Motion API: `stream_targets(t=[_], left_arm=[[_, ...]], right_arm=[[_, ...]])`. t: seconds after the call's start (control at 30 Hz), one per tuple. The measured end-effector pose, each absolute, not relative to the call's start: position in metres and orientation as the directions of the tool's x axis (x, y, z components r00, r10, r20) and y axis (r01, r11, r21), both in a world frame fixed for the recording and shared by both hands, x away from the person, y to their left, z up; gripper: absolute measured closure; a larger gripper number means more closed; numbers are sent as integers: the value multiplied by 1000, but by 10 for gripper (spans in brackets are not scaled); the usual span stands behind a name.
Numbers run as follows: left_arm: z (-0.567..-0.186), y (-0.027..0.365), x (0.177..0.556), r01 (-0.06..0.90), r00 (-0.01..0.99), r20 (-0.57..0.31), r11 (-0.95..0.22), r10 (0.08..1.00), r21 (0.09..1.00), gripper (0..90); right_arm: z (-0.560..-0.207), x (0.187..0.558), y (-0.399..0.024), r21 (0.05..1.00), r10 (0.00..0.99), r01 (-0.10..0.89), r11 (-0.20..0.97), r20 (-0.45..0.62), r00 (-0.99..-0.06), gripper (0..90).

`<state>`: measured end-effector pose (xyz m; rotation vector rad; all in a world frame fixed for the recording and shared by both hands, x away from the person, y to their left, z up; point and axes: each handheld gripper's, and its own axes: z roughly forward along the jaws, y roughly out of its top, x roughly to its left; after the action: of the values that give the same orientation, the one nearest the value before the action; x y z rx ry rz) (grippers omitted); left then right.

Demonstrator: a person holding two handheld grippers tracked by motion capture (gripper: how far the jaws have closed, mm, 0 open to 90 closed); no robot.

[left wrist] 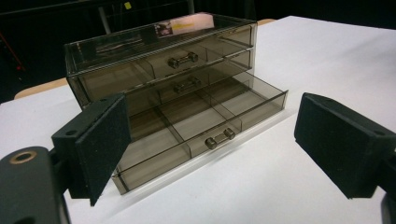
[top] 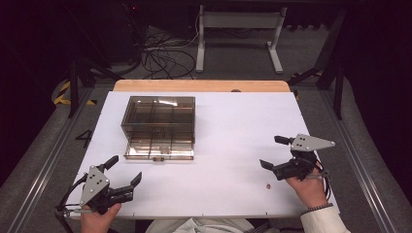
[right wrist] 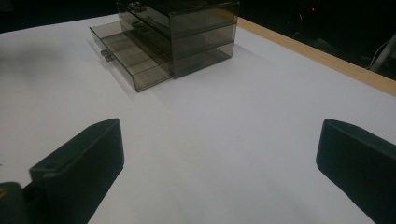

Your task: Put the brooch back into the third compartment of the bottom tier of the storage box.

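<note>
- left gripper (top: 127, 169): near-left corner of the table (top: 233, 126), jaws wide apart, nothing between them, aimed at the drawer box (top: 159, 125)
- drawer box: smoky clear plastic, three drawers, sits left of table centre; bottom drawer (left wrist: 201, 133) pulled out toward the person, upper two closed
- small dark object (top: 267, 185): on the white surface near the right hand, too small to identify
- right gripper (top: 273, 152): right side of table, well apart from the box, jaws spread, holding nothing

Overhead light is brightening the white table (top: 233, 145) while the surroundings are sinking into darkness. Glare is catching the drawer box (left wrist: 187, 21) lid; near jaws are blurring softly.
</note>
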<state>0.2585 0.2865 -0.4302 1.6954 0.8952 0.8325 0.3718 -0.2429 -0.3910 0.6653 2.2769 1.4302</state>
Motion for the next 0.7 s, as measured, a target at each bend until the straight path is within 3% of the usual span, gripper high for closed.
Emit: stream_targets(t=[0.27, 0.43, 0.7], left_arm=[[-430, 286, 259, 171, 490, 112, -222, 864, 960, 118], [-430, 286, 258, 170, 490, 113, -222, 864, 960, 119], [-430, 286, 259, 172, 489, 118, -228, 864, 958, 120]], right_arm=[[-387, 373, -241, 867, 541, 235, 440, -47, -840, 61], [-385, 374, -234, 790, 500, 263, 554, -64, -864, 103], [-383, 373, -229, 723, 475, 275, 634, -83, -876, 156]])
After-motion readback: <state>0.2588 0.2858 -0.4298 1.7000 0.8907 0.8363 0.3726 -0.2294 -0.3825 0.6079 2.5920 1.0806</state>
